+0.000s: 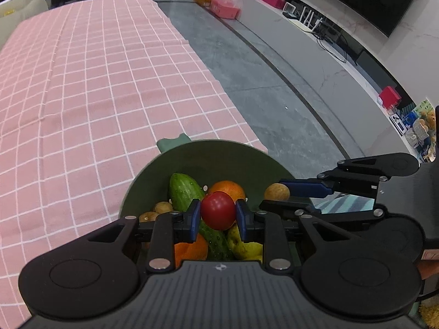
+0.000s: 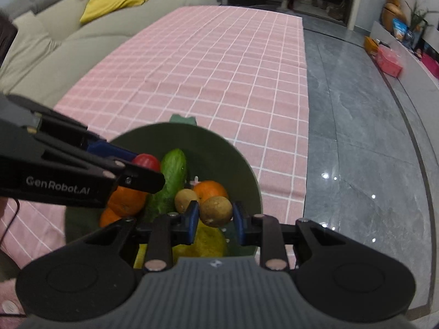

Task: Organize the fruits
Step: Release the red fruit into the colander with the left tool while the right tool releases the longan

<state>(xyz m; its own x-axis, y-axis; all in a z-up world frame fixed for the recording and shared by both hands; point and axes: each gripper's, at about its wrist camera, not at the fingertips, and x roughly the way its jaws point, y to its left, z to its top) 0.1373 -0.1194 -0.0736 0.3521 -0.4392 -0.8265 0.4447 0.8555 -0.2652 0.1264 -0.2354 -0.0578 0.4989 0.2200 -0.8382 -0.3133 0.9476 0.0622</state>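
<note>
Left wrist view: above the round dark-green plastic bowl (image 1: 208, 159), the left gripper (image 1: 218, 213) jaws clamped a smooth red tomato (image 1: 218, 210) and the right gripper (image 2: 214, 213) jaws a brown kiwi (image 2: 215, 210), apparently for sorting.

- The pink checked tabletop (image 2: 208, 63) lies bare and wide beyond the green bowl (image 2: 247, 175); a tool can pass freely there.
- Inside the bowl, the cucumber (image 2: 172, 175), oranges (image 2: 211, 189) and other fruit crowd the space.
- The left tool (image 1: 218, 213) and right tool (image 2: 215, 215) hang close together over the bowl, each in the other's way.
- Grey floor (image 2: 356, 137) runs open to the right.
</note>
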